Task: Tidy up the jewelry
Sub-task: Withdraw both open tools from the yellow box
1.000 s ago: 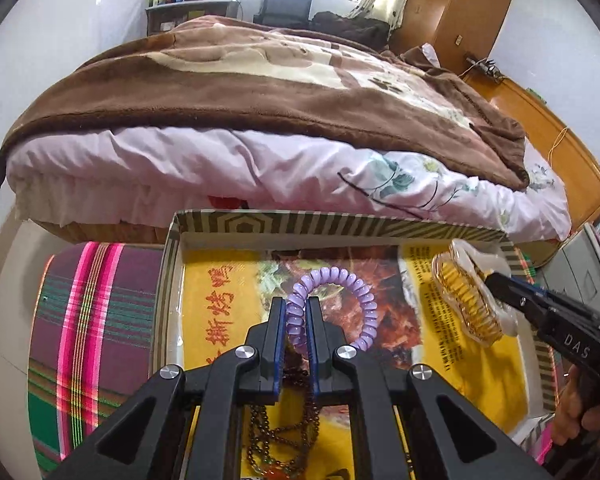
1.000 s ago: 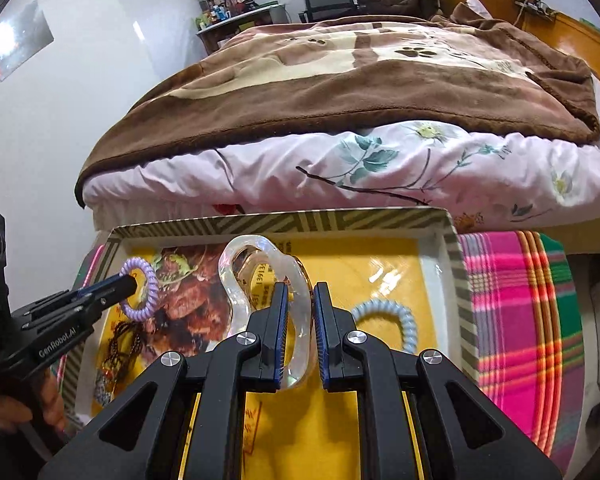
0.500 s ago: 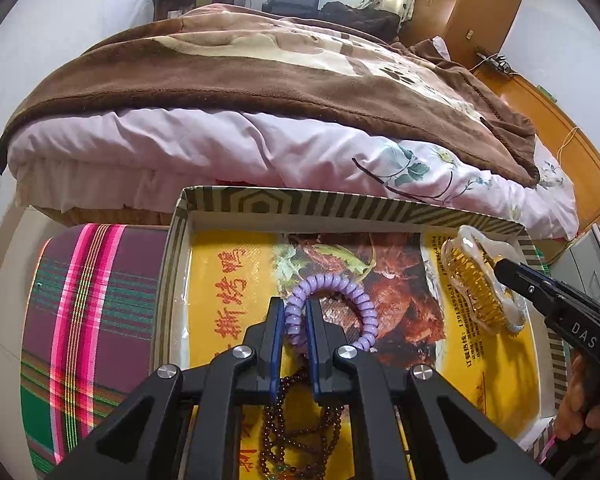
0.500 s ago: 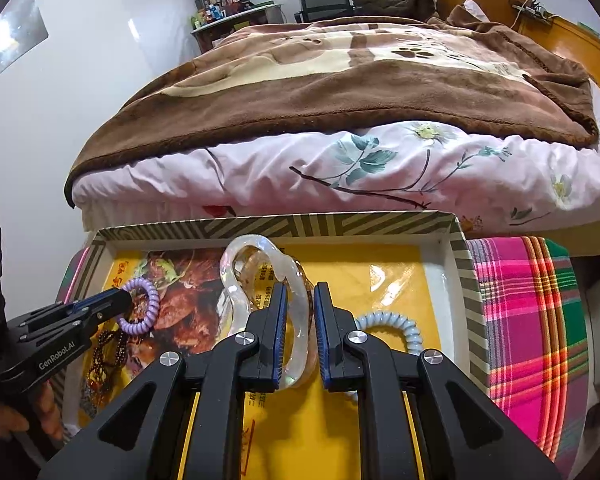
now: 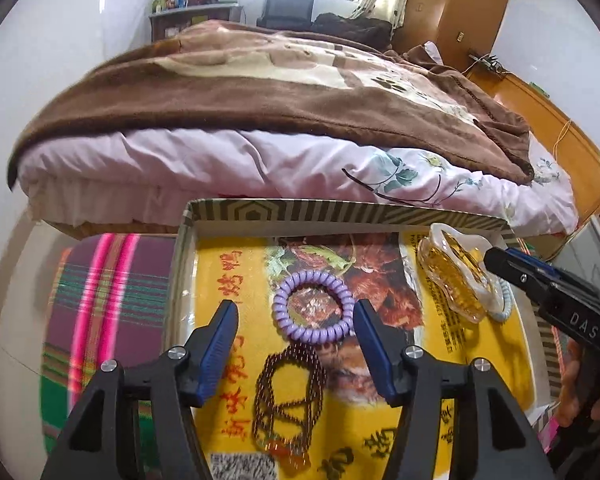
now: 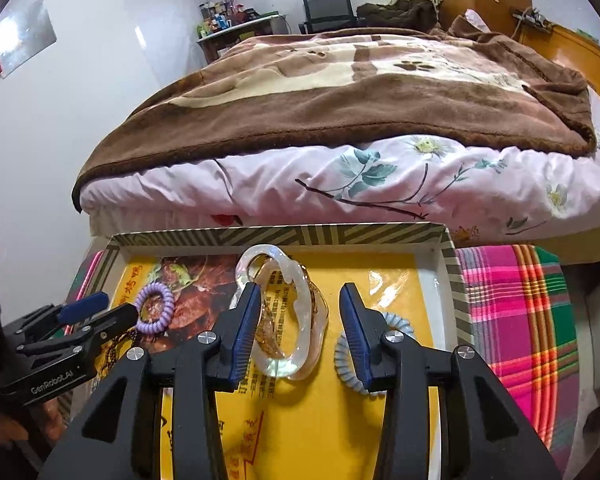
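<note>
Both pairs of jaws are opening right now. The left gripper has its blue pads spreading to either side of the purple coil bracelet, which lies flat on the tray's yellow liner, free of both pads. The right gripper is letting go too: the clear wavy bangle sits between its jaws, leaning close against the left pad, its lower edge resting on the liner.

To finish this release well, I'd say each hand should let the jaws spread fully and then lift straight back, so no pad snags a coil or tips the bangle. The bangle looks hard and slick, so it could slide; the coil is soft and should stay put.

Moving outward, a dark beaded necklace lies at six o'clock from the purple coil, touching it or nearly so, and a pale blue coil bracelet lies at four o'clock from the bangle, partly behind the right jaw. All sit in the striped tray, which rests on a plaid cloth over a low counter. At twelve o'clock stands a bed with a brown blanket; beyond it a window, a chair and a cluttered shelf, with a wooden wardrobe toward one o'clock.
</note>
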